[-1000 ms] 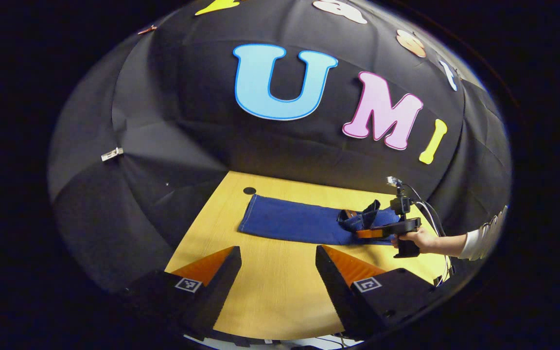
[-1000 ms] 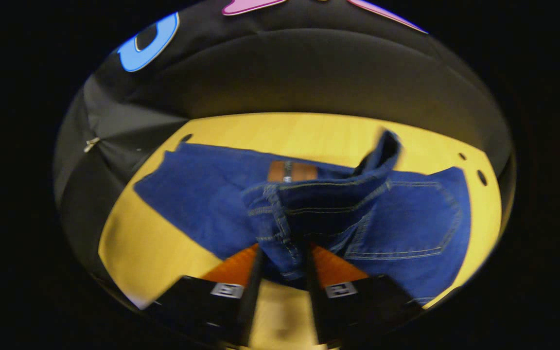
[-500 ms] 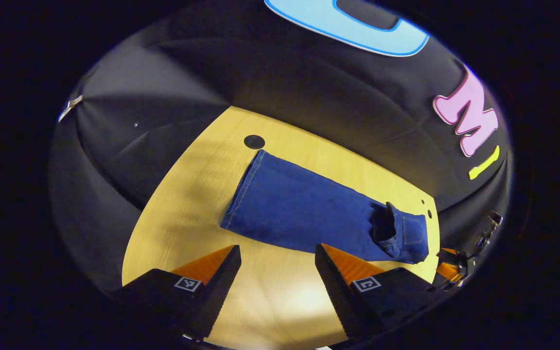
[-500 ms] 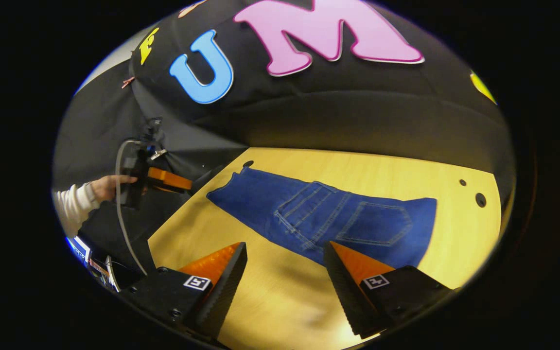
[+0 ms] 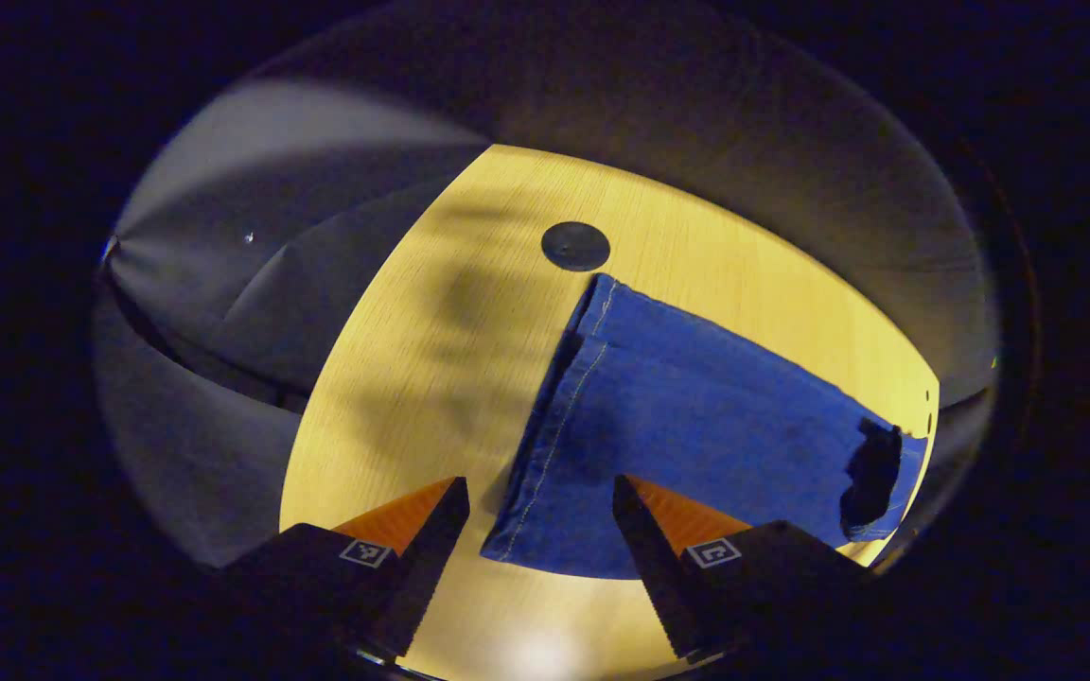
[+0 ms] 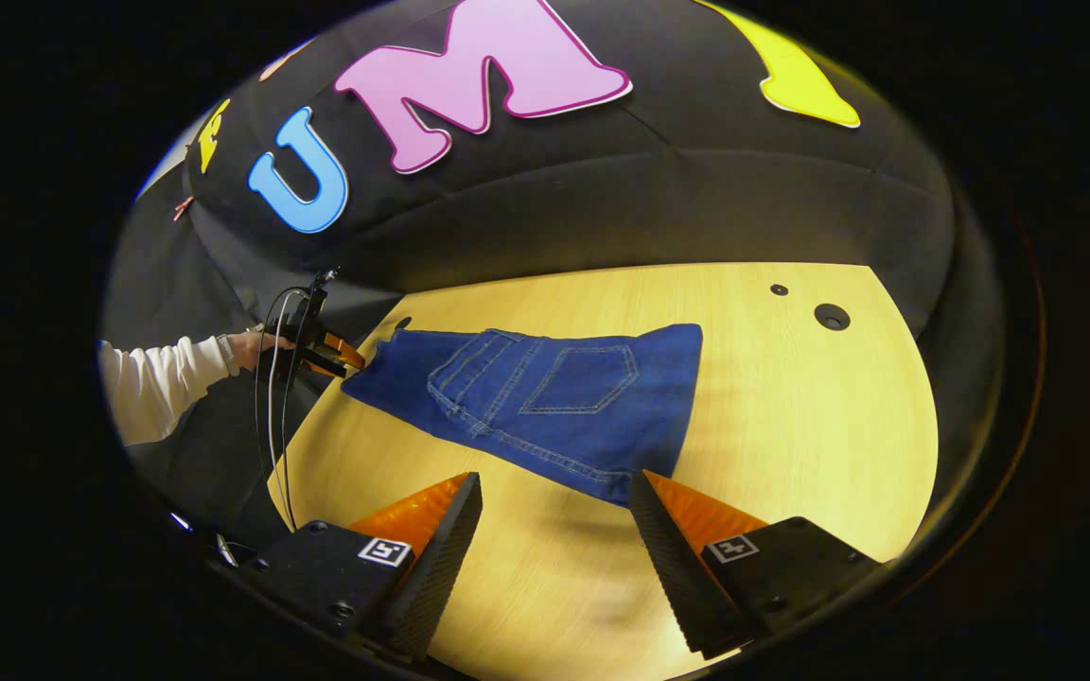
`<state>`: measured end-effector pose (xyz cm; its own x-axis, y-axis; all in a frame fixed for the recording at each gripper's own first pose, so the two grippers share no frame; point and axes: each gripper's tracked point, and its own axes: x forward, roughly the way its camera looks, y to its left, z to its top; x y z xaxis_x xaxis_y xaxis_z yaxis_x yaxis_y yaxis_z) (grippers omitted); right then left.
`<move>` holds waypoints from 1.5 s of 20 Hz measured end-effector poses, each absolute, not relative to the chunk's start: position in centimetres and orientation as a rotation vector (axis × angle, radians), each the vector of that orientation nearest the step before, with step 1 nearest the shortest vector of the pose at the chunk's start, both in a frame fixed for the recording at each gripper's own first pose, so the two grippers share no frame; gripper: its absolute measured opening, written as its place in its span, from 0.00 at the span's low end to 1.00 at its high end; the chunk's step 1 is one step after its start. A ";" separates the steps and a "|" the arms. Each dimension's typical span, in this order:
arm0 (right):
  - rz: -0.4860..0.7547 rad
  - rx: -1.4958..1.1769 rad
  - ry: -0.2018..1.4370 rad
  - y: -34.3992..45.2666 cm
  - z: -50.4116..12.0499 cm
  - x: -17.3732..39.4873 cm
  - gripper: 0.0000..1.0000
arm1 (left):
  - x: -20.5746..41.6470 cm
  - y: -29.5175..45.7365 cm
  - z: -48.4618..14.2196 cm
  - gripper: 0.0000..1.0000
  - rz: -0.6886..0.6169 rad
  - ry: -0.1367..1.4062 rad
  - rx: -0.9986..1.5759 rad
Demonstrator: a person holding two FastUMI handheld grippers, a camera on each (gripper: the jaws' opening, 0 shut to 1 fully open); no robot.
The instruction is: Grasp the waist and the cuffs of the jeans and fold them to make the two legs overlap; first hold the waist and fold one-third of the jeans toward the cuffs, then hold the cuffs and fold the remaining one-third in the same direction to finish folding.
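A: Where did the jeans [image 5: 696, 426] lie?

B: Flat on the wooden table [image 5: 431, 378], legs stacked one over the other. In the left gripper view the cuffs [image 5: 554, 416] sat nearest the camera, their stitched hem running just ahead of the fingers. The waist end, at the far right, was folded back over the legs; in that view it showed as a dark lump, too shadowed to make out any detail.

A: And the left gripper [image 5: 537, 539]?

B: Its jaws stood wide apart with nothing between them, hovering just over the cuff end. Whether a finger touched the denim could not be told; the right-hand finger covered part of the cloth's lower edge.

A: The other one?

B: The right gripper [image 6: 554, 539] also gaped, empty, over bare table near the folded waist, where a back pocket [image 6: 583, 378] faced up. The right gripper view also caught the left gripper [image 6: 327, 350] far off at the cuffs, held by a hand [image 6: 247, 348] with a white sleeve [image 6: 157, 383], cables trailing below. The cuffs themselves were hidden behind it. A dark round hole [image 5: 575, 246] lay in the table beyond the hem.
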<state>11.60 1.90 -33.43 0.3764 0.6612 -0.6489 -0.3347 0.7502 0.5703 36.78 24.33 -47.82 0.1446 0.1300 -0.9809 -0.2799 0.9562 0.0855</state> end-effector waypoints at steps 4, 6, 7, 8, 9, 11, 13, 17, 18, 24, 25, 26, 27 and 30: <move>0.666 0.413 1.030 2.7 -34.2 12.5 0.96 | 36.7 23.0 -50.6 0.97 0.287 1.466 -0.153; 0.675 0.424 1.038 3.3 -34.5 12.8 0.96 | 37.1 22.6 -51.4 0.97 0.243 1.487 -0.081; 0.676 0.436 1.044 3.5 -34.6 13.0 0.96 | 36.7 22.4 -50.6 0.96 0.222 1.506 -0.054; 0.675 0.449 1.047 3.8 -34.6 13.1 0.96 | 36.9 22.2 -50.7 0.97 0.197 1.516 -0.023; 0.674 0.459 1.048 4.0 -34.6 13.2 0.96 | 37.0 22.1 -50.8 0.96 0.159 1.517 0.007; 0.677 0.469 1.064 4.4 -34.6 13.0 0.96 | 37.9 22.1 -51.0 0.96 0.101 1.458 0.043; 0.683 0.445 1.058 4.3 -34.4 12.6 0.96 | 37.8 22.2 -50.8 0.89 0.093 1.434 0.044; 0.681 0.410 1.070 3.6 -34.8 12.1 0.96 | 38.1 19.8 -51.1 0.73 0.055 1.432 0.027; 0.684 0.410 1.066 3.6 -34.7 12.1 0.97 | 38.3 19.4 -51.2 0.48 0.080 1.430 0.046; 0.690 0.410 1.034 2.7 -33.5 12.1 0.96 | 39.2 15.9 -47.9 0.06 0.097 1.381 0.018; 0.683 0.418 1.024 2.4 -33.2 12.4 0.97 | 39.6 14.9 -46.0 0.06 0.076 1.350 0.004; 0.677 0.428 1.010 2.0 -32.9 12.7 0.96 | 39.9 13.4 -43.7 0.06 0.040 1.320 -0.005; 0.673 0.436 0.994 1.7 -32.4 12.9 0.96 | 40.2 11.2 -41.3 0.06 -0.007 1.294 -0.034; 0.667 0.457 0.953 0.8 -31.1 12.9 0.96 | 41.5 2.6 -34.3 0.06 -0.146 1.202 -0.125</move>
